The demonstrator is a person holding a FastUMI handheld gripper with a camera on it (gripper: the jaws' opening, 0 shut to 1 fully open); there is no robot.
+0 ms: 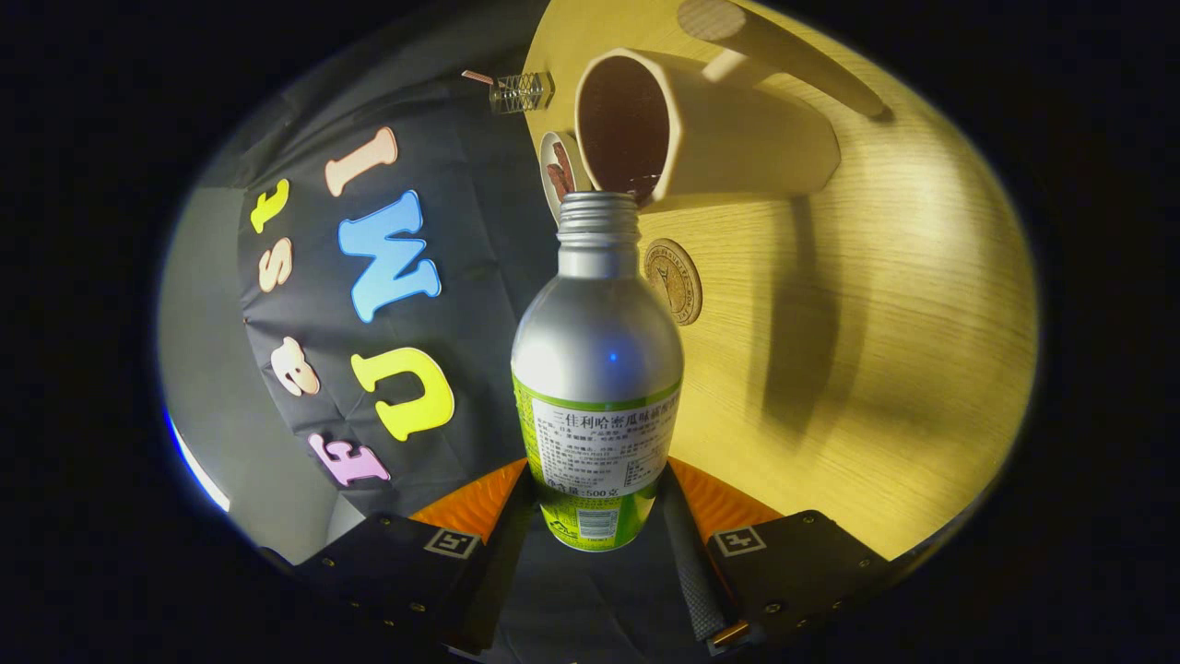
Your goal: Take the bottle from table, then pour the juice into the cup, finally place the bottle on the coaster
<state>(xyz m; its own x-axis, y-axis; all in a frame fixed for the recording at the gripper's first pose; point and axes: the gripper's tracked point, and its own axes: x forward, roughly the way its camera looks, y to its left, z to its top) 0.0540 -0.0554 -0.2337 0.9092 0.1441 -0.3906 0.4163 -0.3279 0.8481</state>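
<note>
Silver metal bottle (pixel 597 369) with green label sits pinched between both fingers of the gripper (pixel 597 535), tipped over, its threaded open mouth at the rim of the cream mug (pixel 737 138). Round cork coaster (pixel 675 281) lies on the light wooden table (pixel 876 369) at two o'clock off the bottle's neck.

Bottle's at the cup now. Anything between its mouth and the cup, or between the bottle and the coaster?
Nothing visible. The gripper is shut on the bottle, whose open mouth sits right at the rim of the cup. The coaster lies bare on the table just beside the bottle's neck, with open tabletop around it.
</note>
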